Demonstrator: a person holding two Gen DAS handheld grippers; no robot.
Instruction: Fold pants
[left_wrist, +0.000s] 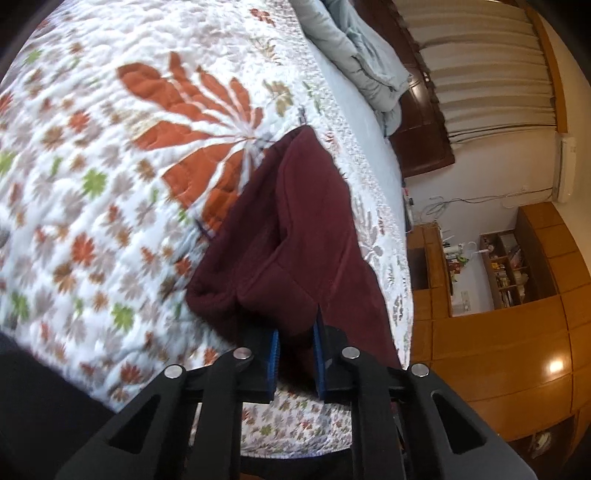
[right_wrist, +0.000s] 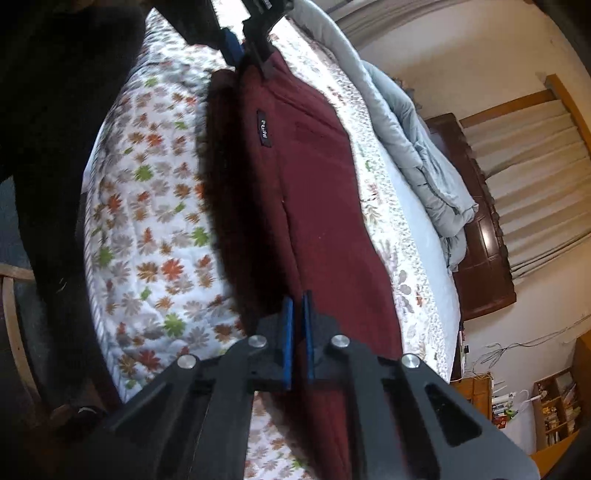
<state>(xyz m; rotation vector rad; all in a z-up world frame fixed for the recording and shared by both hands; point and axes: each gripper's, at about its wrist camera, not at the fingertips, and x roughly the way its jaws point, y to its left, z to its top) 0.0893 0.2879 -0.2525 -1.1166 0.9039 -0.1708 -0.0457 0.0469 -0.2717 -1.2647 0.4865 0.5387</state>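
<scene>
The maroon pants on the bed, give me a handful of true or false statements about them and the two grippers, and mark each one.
1. The maroon pants lie on a floral quilt. True.
2. The left gripper is open and clear of the cloth. False: it is shut on a bunch of the pants.
3. The right gripper is closed on the pants' fabric. True.
4. A black label shows on the pants in the right wrist view. True.
5. The pants are folded into a small square. False: they lie stretched out long between the two grippers.
6. The grey duvet covers the pants. False: it lies bunched apart from them.
</scene>
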